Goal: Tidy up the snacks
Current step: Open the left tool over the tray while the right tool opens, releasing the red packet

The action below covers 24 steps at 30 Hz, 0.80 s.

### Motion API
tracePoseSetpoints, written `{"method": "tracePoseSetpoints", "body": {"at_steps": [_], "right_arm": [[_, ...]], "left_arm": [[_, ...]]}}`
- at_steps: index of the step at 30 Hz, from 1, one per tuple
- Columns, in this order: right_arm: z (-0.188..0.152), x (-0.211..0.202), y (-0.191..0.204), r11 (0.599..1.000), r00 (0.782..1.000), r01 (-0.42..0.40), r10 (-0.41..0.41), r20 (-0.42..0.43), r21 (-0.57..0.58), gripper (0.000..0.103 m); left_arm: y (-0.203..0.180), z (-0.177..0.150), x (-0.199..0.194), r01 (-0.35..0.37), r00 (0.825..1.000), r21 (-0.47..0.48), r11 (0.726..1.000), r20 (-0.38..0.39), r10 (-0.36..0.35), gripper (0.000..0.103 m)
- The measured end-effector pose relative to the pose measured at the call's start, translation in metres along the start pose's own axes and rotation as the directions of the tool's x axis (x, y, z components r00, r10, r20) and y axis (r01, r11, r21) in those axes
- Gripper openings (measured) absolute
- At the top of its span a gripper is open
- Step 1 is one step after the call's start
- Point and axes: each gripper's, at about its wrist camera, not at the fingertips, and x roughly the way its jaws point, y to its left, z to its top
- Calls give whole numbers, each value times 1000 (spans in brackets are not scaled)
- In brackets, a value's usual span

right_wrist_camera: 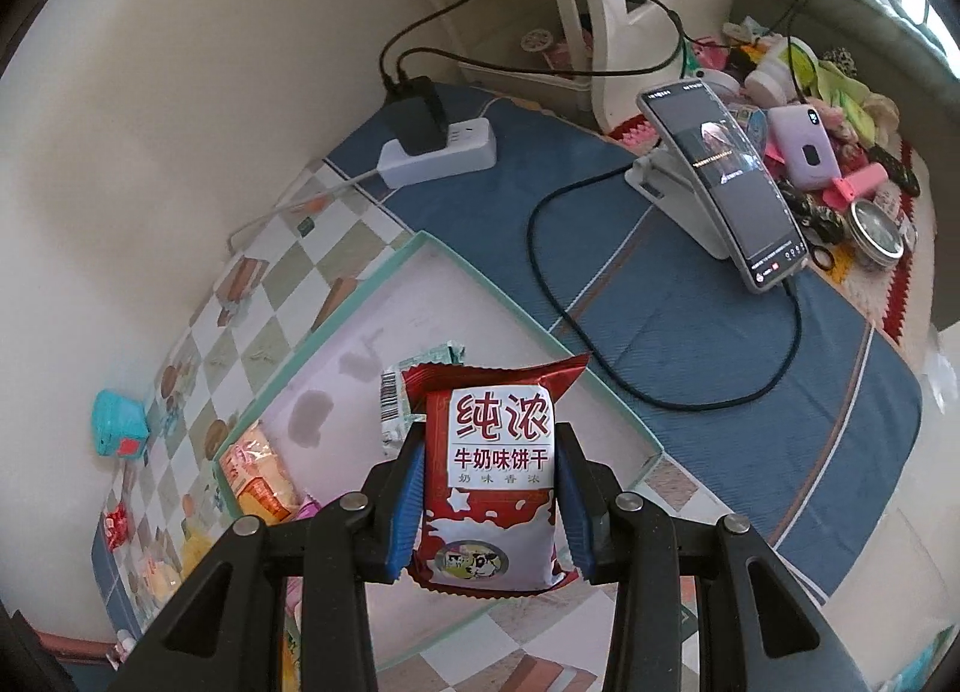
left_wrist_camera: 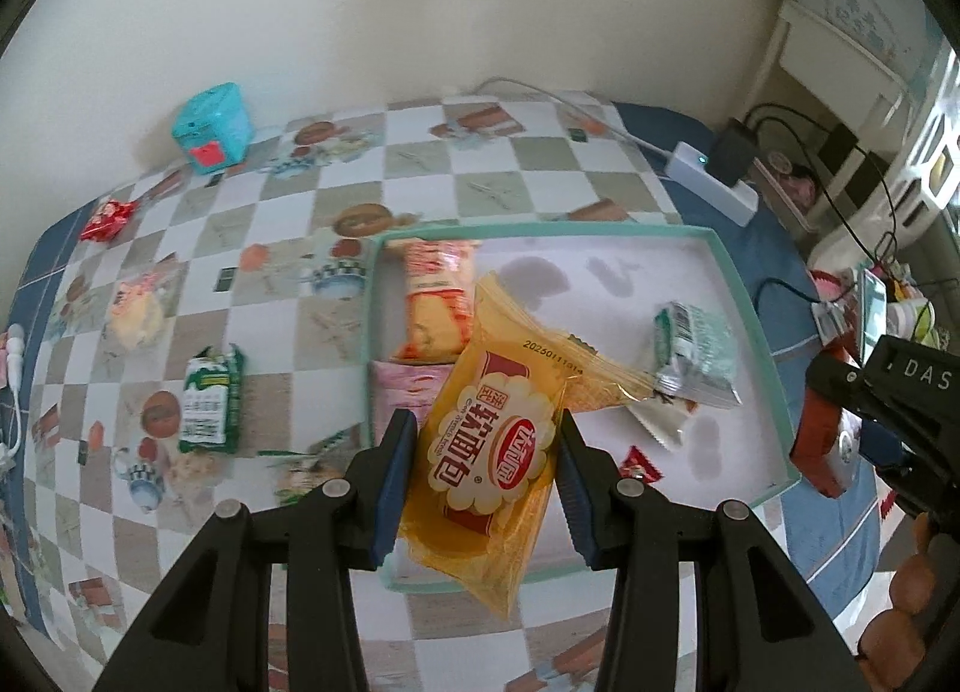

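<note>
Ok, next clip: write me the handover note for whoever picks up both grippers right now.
Left gripper: shut on the yellow bread packet, held over the near end of the teal-rimmed tray.
Right gripper: shut on the red milk biscuit packet, also above the tray.
Done: an orange packet, a pink packet, a green-white packet and a small red candy already lie in the tray.
Left: set both held packets down, then collect the green packet, pale packet and red packet from the checkered cloth.
</note>
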Motion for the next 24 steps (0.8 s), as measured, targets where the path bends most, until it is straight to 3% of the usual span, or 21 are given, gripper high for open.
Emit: {"method": "tracePoseSetpoints", "body": {"at_steps": [24], "right_arm": [[1,32,-11,997,994,82,-81,-71,10,43]], "left_arm": [[-29,-5,42,3,997,46,999,-80,1,47]]}}
